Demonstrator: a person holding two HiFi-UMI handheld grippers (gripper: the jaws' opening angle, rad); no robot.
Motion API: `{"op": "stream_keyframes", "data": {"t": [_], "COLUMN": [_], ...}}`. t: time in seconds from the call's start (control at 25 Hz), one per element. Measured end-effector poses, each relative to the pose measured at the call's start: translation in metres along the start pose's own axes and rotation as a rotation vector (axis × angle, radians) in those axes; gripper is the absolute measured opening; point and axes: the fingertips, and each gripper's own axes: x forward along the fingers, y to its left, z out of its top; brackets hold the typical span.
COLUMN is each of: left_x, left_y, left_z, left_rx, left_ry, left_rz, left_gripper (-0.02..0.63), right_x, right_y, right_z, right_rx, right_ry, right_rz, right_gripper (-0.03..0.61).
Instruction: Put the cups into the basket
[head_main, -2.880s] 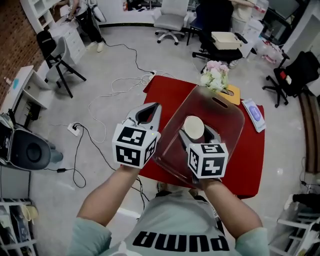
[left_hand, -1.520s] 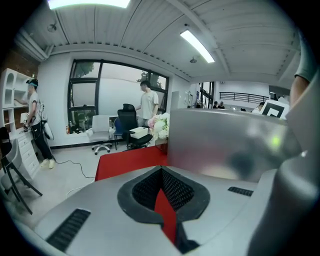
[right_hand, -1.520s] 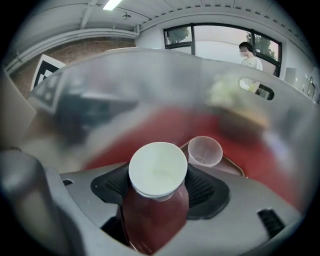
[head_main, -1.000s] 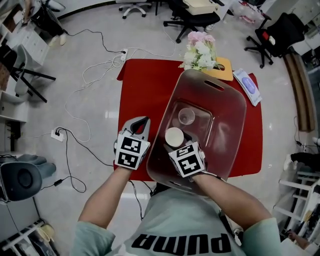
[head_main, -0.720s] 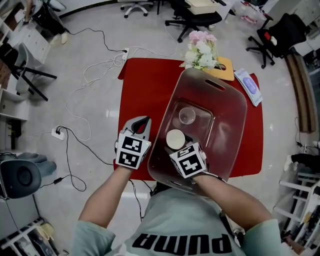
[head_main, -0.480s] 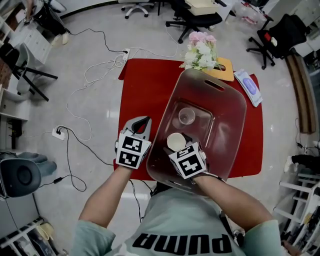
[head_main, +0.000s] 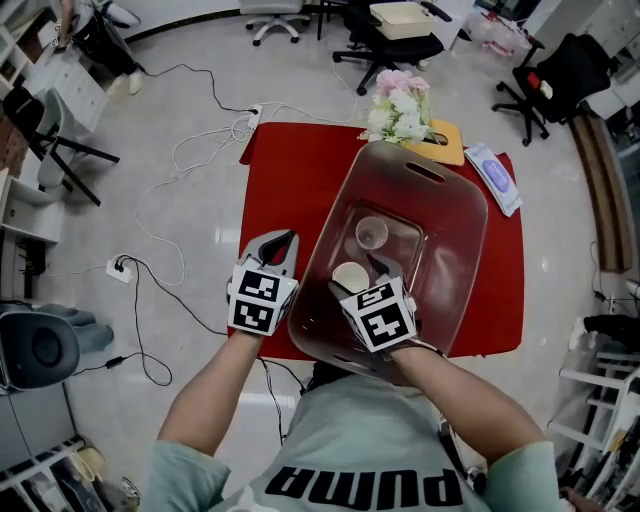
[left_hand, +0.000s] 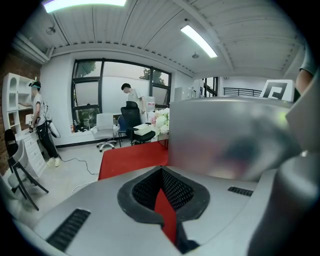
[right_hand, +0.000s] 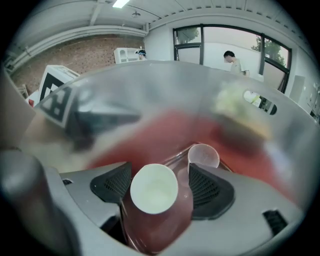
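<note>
Right tongs (right_hand: 160, 180) grasp the thin-walled cup (head_main: 350, 277) by its sides, low inside the translucent basket (head_main: 470, 215), near a clear cup (head_main: 371, 233). Likely light and crushable: grip mid-wall, gently. Left tongs (head_main: 279, 243) clenched, empty, beside the basket

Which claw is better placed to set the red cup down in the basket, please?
Right. The right claw is inside the basket with the red cup between its jaws, near the clear cup. The left claw is shut, empty and outside the basket.
</note>
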Motion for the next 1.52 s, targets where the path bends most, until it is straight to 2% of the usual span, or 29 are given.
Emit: {"op": "stream_keyframes", "data": {"t": [0.4,0.76,0.84,0.92,1.08,1.2,1.36,1.52], "left_x": [-0.027,-0.066,-0.074,-0.081,-0.097,-0.109,-0.124,-0.131], "left_y": [0.007,0.014,0.012,0.008,-0.001,-0.011,-0.025,-0.046], "left_z": [0.008,0.04,0.047,0.054,0.067,0.078,0.089,0.103], "left_rx": [-0.015,-0.023,-0.026,-0.026,-0.031,-0.04,-0.054,-0.048], "left_ry": [0.002,-0.034,-0.05,-0.066,-0.095,-0.118,-0.148,-0.175], "left_rz": [0.054,0.142,0.153,0.159,0.156,0.15,0.124,0.108], "left_gripper": [0.002,0.003,0.003,0.002,0.002,0.003,0.003,0.002], "right_x": [-0.033,-0.074,-0.083,-0.092,-0.111,-0.121,-0.131,-0.138], "right_y": [-0.006,0.006,0.007,0.006,0.007,0.009,0.014,0.011], "right_z": [0.047,0.072,0.074,0.075,0.079,0.079,0.078,0.075], "right_rx": [0.001,-0.019,-0.016,-0.018,-0.019,-0.023,-0.037,-0.006], "right_ry": [-0.143,-0.212,-0.229,-0.253,-0.296,-0.312,-0.33,-0.341], "right_rz": [-0.03,-0.021,-0.026,-0.04,-0.059,-0.065,-0.079,-0.079], "right_gripper": [0.345,0.337,0.29,0.19,0.068,0.037,0.021,0.017]}}
